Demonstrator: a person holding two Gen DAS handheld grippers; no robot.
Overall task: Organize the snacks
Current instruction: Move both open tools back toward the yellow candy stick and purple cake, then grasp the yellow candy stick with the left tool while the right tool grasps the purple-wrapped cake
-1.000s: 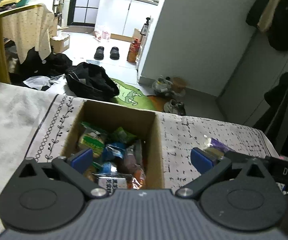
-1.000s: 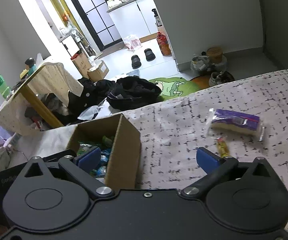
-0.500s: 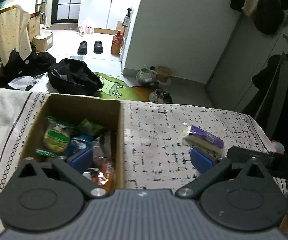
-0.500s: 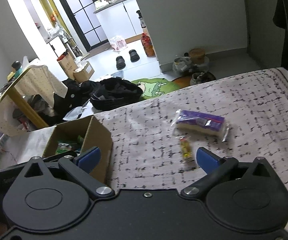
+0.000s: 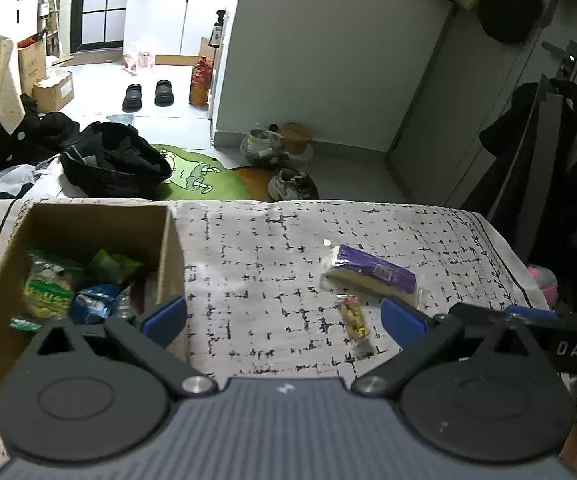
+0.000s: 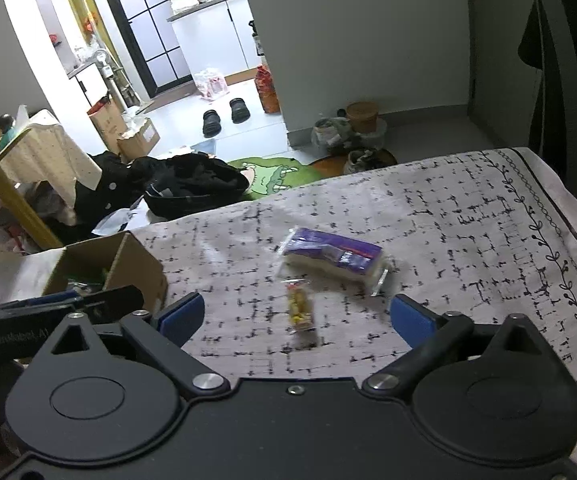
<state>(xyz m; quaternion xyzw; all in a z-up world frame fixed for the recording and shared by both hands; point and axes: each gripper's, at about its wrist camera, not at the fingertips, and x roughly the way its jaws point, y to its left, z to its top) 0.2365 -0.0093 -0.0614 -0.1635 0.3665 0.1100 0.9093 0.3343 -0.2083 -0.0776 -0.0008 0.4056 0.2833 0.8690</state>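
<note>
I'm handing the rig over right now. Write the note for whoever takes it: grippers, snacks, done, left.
Left gripper: open, empty.
Right gripper: open, empty, jaws just been closing a little; small yellow snack lies on the cloth ahead of it, untouched.
Purple pack lies just beyond the yellow one.
Box at left already holds several snacks.
Left: both loose snacks into the box.

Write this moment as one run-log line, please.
stage: reaching | right tongs: open, just closing slightly, over small packet | left tongs: open, empty | purple pack: on cloth | box: holds snacks
</note>
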